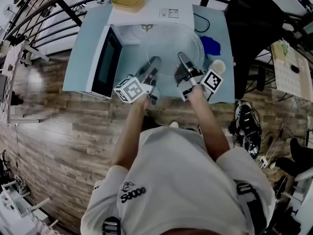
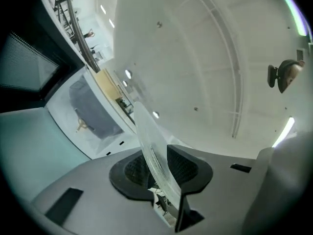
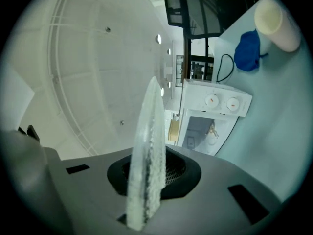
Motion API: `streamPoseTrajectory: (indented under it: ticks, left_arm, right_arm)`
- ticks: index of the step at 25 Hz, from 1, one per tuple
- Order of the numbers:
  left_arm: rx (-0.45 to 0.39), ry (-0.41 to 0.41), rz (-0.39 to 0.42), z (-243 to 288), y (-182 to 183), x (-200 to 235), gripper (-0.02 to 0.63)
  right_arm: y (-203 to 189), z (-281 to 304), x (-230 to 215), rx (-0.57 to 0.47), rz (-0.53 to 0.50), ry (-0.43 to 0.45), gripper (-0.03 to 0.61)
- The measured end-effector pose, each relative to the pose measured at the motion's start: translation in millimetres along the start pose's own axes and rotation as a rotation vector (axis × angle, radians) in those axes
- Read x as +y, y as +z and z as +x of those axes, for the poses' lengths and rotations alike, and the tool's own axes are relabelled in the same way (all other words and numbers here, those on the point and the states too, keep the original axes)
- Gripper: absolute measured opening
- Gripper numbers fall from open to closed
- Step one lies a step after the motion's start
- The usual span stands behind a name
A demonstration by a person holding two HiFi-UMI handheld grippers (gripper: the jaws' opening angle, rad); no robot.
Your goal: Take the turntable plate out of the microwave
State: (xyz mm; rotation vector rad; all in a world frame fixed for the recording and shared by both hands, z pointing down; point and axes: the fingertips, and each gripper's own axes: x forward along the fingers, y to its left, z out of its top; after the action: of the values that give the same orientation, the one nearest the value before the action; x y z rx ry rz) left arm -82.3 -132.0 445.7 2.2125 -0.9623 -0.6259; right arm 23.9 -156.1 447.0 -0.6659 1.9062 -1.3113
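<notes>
Glass plate (image 1: 173, 45) is out of the microwave (image 1: 146, 11)
The left gripper (image 1: 153, 65) and right gripper (image 1: 184, 61) each clamp its near rim, holding it aloft before the open door (image 1: 105, 62). Likely remaining: setting it down.

Left gripper (image 1: 154, 62), right gripper (image 1: 182, 58): fingers (image 2: 186, 168) clamped on plate (image 1: 171, 43) rim.

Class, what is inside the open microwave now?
Only a small drive hub shows on the white floor of the microwave. The glass turntable plate, held up outside, overlaps the cavity's right side, so that part cannot be checked.
</notes>
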Motion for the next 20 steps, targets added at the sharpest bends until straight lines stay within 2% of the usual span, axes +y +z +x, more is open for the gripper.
streamPoseTrajectory:
  ticks: [11,17,20]
  left_arm:
    - [-0.049,-0.136,0.009,-2,22,-105,0.089]
    - [-0.077,-0.212,0.096,-6,34,-142,0.087]
    - [-0.083,-0.228,0.111,-8,37,-150,0.087]
  right_arm:
    - [18,-37,110,-0.032,-0.153,0.134,0.017]
    - [20,-44,148,-0.023,-0.192,0.210,0.017]
    - [20,-44,159,-0.015,-0.218,0.235,0.018]
